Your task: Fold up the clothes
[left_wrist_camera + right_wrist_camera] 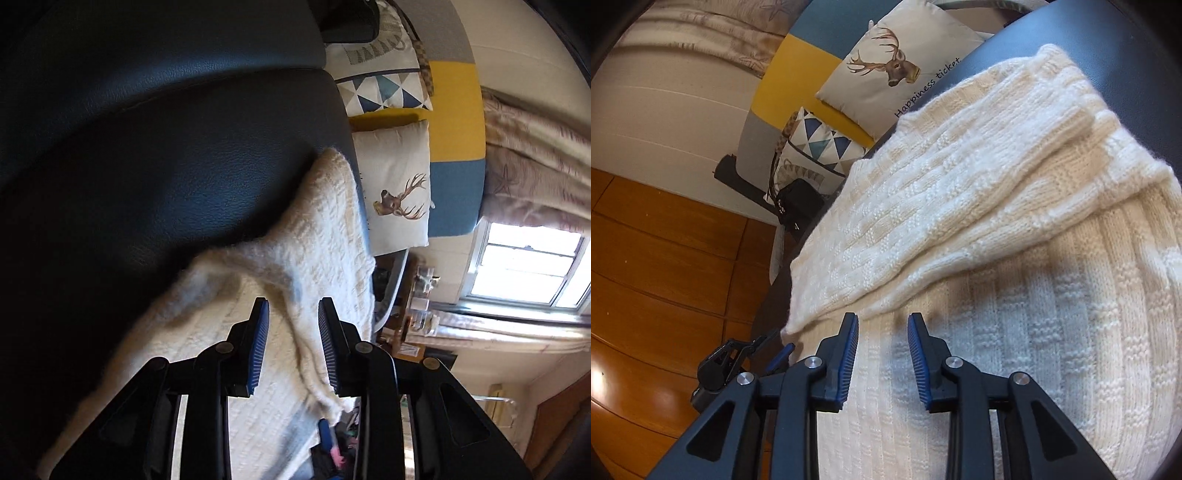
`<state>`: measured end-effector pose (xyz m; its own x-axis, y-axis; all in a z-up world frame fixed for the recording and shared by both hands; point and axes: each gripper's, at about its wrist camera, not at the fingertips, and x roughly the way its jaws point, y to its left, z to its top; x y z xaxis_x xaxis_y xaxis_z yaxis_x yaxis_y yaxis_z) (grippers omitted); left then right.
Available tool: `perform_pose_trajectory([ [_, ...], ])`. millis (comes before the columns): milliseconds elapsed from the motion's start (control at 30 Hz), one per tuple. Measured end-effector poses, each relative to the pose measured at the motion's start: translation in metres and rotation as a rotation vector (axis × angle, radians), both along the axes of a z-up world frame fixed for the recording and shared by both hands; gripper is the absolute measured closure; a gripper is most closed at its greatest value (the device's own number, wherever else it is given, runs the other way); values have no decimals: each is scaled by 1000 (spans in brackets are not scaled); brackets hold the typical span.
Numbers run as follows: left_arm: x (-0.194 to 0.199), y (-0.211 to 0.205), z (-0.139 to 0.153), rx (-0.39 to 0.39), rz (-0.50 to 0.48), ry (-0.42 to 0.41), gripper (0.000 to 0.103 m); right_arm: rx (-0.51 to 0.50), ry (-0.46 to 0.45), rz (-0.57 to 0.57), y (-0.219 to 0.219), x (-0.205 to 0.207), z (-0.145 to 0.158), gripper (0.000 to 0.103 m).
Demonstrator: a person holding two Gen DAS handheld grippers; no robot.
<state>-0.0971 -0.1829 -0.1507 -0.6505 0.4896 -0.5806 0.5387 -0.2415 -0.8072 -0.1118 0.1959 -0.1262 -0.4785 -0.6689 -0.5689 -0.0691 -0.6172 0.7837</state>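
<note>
A cream knitted sweater (960, 206) lies on a dark leather surface (166, 147), with one part folded over the rest. My right gripper (882, 332) hovers open just above the sweater's lower part, next to the edge of the folded layer, and nothing sits between its blue pads. My left gripper (293, 314) is open too, over the sweater (325, 229) near its edge. A raised crease of knit runs under the gap, and the pads do not press on it. From the right wrist, the left gripper (746, 360) shows at the sweater's left edge.
A deer-print cushion (897, 62) and a triangle-pattern cushion (820, 144) lean on a yellow, blue and grey backrest (456, 122). A black bag (798, 206) sits by the cushions. Wooden floor (665, 251) lies to the left. A window (524, 266) and curtains are beyond.
</note>
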Motion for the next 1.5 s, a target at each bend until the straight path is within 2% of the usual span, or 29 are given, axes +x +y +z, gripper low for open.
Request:
perform_pose_trajectory([
  [133,-14,10,6,-77,2,12,74,-10,-9,-56,21,4,-3,75],
  [233,-17,14,15,-168,3,49,88,-34,-1,-126,48,10,-3,74],
  [300,-14,14,23,-233,0,93,89,-48,-5,-205,74,13,-5,74],
  [433,-14,10,12,-208,-20,80,89,-144,-52,-344,117,9,-14,74],
  [567,-15,2,-4,-122,-30,58,86,-195,-90,-361,124,-6,-21,74],
  [667,-17,0,-10,-109,-24,26,79,-217,-96,-375,121,-16,-25,74],
  [800,-22,-1,-13,-104,-21,5,74,-197,-97,-393,115,-27,-31,74],
  [833,-24,0,-12,-121,-29,4,74,-195,-99,-394,114,-31,-34,74],
  [900,-27,2,-5,-188,-45,26,75,-133,-73,-366,109,-37,-30,81],
  [933,-28,3,-1,-221,-53,38,87,-98,-52,-346,106,-39,-24,90],
  [967,-28,5,5,-255,-60,55,91,-65,-29,-326,103,-41,-17,96],
  [1000,-27,6,11,-279,-66,80,93,-42,1,-304,101,-42,-8,96],
  [1100,-23,6,19,-277,-59,136,95,49,92,-260,94,-43,23,96],
  [1267,-26,7,25,-314,-80,178,95,112,199,-208,88,-44,57,96],
  [1333,-26,7,21,-355,-88,153,95,145,174,-205,88,-47,51,96],
  [1433,-24,1,4,-315,-81,103,95,136,75,-210,90,-49,21,96],
  [1500,-21,-2,-2,-318,-76,81,95,126,35,-230,95,-42,5,96],
])
